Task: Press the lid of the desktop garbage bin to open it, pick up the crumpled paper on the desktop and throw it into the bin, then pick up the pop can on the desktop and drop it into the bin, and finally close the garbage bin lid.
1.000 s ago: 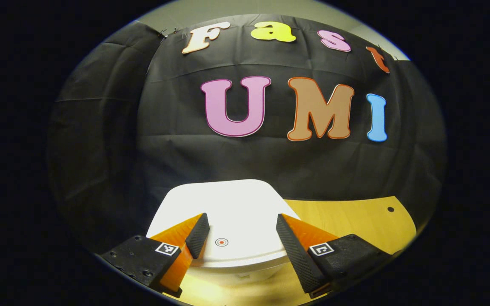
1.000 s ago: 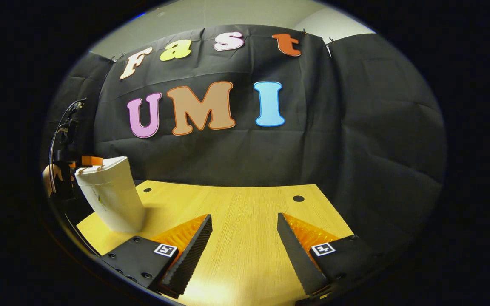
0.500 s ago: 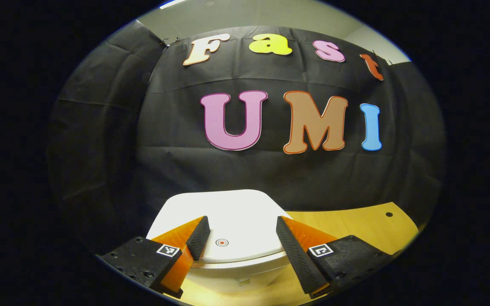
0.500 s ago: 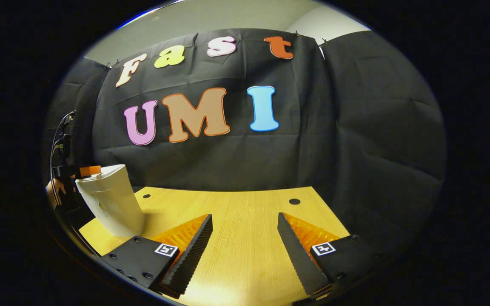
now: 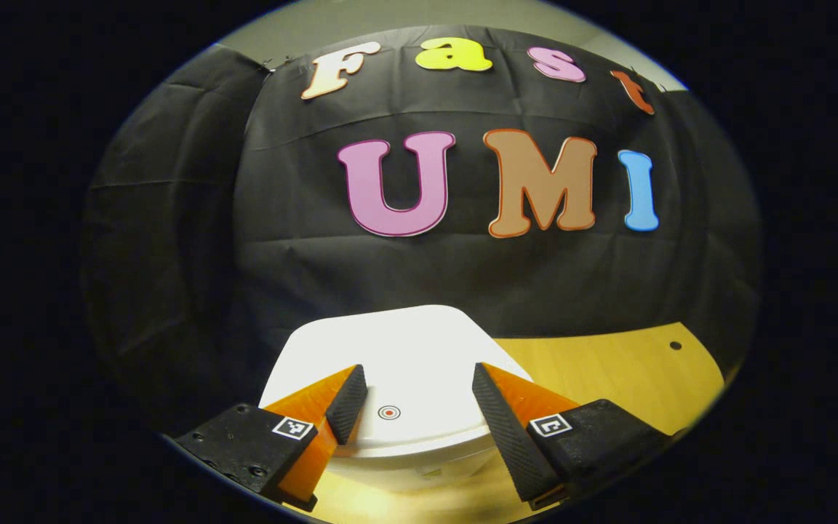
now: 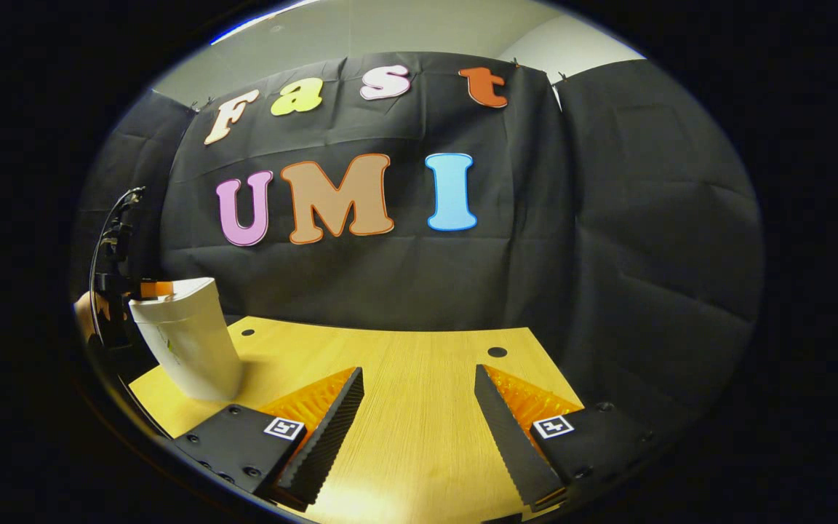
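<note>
Left gripper (image 5: 413,393), fingers spread, hovers over the bin lid (image 5: 397,364), apparently closed; next, press its marked spot.

- The white garbage bin (image 6: 188,342) stood at the left edge of the wooden desktop (image 6: 419,407), its closed lid (image 5: 404,364) directly under the left gripper (image 5: 413,404), whose spread fingers straddled the lid's small round mark.
- In the right gripper view, the right gripper (image 6: 419,418) hung with fingers apart over bare wood, and open desktop ran from near to far between them.
- The black cloth wall (image 6: 608,255) closed off the far and right sides of the desktop.
- The left gripper's cable arched just left of the bin.
</note>
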Motion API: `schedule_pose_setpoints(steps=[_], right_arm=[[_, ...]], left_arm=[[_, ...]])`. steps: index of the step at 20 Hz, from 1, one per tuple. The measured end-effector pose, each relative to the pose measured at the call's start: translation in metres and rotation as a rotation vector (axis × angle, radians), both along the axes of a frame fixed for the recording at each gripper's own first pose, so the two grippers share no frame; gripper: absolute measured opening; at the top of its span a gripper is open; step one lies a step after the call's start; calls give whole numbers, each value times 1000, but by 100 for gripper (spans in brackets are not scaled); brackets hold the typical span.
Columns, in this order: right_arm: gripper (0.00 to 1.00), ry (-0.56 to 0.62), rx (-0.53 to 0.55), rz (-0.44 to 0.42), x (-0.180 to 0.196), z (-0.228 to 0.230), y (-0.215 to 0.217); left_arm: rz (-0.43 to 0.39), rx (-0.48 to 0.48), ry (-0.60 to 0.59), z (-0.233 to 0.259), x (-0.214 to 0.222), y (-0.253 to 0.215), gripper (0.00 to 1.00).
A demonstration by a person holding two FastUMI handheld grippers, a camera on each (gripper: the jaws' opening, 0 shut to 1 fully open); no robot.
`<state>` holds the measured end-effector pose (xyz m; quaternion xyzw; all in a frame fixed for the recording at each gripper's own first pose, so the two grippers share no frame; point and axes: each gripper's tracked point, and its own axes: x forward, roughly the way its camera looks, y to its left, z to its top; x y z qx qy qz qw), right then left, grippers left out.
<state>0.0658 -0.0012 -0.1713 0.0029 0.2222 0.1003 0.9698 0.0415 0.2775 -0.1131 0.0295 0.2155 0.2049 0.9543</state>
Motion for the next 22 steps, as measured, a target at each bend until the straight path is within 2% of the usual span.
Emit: schedule_pose_setpoints(steps=[2,4,7,13,17,22], right_arm=[[98,11,6,15,-8,-5,7],[98,2,-15,40,-14,-5,13],[98,-13,-10,59,-12,4,19],[98,-61,2,43,-8,22,15],[98,-62,10,29,-14,24,10],[98,-130,32,17,-14,50,5]], left_arm=[[-16,-2,-7,-4,-1,-2,94],[-35,-15,-84,1,-3,-2,95],[-36,-26,-55,-2,0,-3,94],[-30,5,-73,9,0,-1,94],[-35,61,-140,38,1,-3,92],[-115,19,-282,85,-3,-55,93]])
